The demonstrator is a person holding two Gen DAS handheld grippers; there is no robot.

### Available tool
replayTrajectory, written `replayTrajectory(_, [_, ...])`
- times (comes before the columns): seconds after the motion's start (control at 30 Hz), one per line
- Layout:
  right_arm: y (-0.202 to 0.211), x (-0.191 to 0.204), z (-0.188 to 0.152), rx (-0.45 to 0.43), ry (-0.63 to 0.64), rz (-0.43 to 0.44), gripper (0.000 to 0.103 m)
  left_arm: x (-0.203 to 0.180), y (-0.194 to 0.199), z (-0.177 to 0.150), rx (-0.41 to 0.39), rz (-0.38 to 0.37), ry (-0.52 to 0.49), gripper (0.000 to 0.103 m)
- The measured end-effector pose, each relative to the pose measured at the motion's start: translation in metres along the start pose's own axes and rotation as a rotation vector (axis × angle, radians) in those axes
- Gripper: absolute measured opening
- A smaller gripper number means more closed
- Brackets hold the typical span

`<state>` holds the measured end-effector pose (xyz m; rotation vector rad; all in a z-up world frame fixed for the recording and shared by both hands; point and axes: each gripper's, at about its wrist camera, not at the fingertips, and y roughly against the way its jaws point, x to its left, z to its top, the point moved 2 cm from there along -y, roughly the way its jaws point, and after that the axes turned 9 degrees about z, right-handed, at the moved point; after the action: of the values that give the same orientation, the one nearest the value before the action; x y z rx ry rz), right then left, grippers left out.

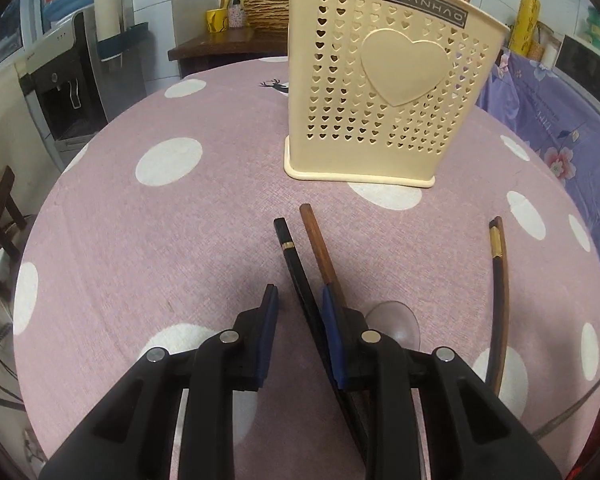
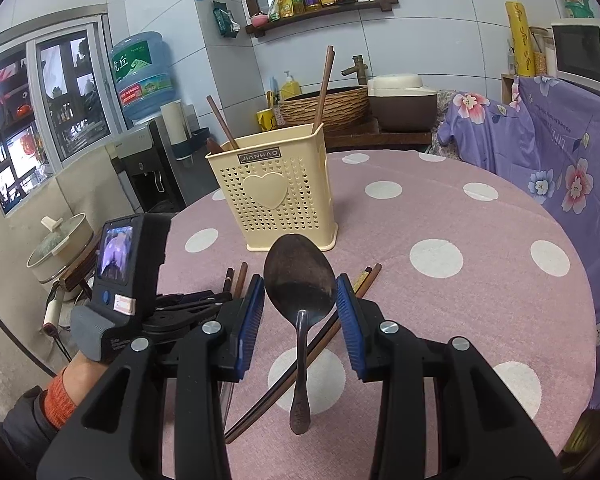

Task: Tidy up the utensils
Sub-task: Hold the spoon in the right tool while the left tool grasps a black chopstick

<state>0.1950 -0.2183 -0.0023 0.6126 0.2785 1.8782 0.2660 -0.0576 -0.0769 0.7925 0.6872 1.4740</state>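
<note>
Round table in pink cloth with white dots (image 2: 480, 280) is carrying a cream plastic heart-perforated utensil holder (image 2: 276, 200), two brown sticks standing inside. Right gripper (image 2: 300, 312) is clamping a dark metal spoon (image 2: 300, 276), bowl up. Left gripper (image 1: 298, 320), jaws apart, is straddling a black chopstick (image 1: 290, 256); brown wooden chopstick (image 1: 318, 240) lying beside.

A cream utensil holder (image 2: 276, 196) stands at the middle of the table, bearing a dark label near its top rim that reads "JIANHAO" (image 1: 426, 9). At far left, a blue water jug (image 2: 144, 76) carries a green label with large Chinese characters, too small to make out surely.
</note>
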Motion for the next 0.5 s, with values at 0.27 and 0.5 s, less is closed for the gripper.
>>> replayTrajectory(0.27, [-0.001, -0.001, -0.001, -0.005, -0.02, -0.007, 0.038, -0.01, -0.005, 0.008, -0.01, 0.066, -0.042, 0.01])
replayTrajectory(0.5, [-0.002, 0.001, -0.001, -0.009, -0.015, -0.016, 0.038, -0.007, -0.007, 0.01, -0.012, 0.069, -0.024, 0.008])
